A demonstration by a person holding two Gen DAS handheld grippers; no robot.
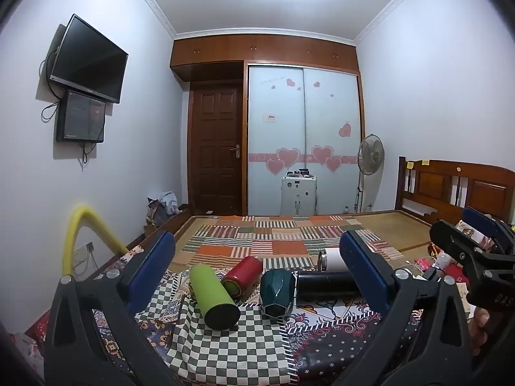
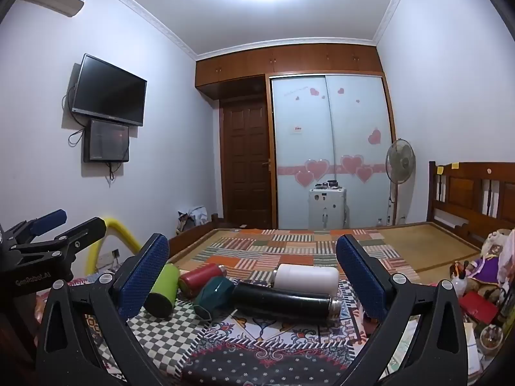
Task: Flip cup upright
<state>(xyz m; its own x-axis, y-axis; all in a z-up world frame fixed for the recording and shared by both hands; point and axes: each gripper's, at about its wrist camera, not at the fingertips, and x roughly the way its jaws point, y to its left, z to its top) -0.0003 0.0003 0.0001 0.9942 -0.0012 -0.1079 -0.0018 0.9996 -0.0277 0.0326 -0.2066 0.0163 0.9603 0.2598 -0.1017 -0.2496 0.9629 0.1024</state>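
Several cups lie on their sides on the bed's patterned cloth. In the left wrist view they are a green cup (image 1: 214,296), a red cup (image 1: 242,275), a teal faceted cup (image 1: 277,292), a black bottle (image 1: 325,283) and a white bottle (image 1: 333,259). The right wrist view shows the same green cup (image 2: 163,289), red cup (image 2: 200,278), teal cup (image 2: 214,293), black bottle (image 2: 283,299) and white bottle (image 2: 307,277). My left gripper (image 1: 257,270) is open and empty, short of the cups. My right gripper (image 2: 252,273) is open and empty, also short of them.
A checkered cloth (image 1: 225,344) and a floral cloth (image 2: 276,337) cover the near bed. A wooden headboard (image 2: 476,193) stands on the right, with clutter (image 2: 476,302) beside it. A yellow tube (image 1: 83,238) rises at the left. The other gripper shows at each view's edge.
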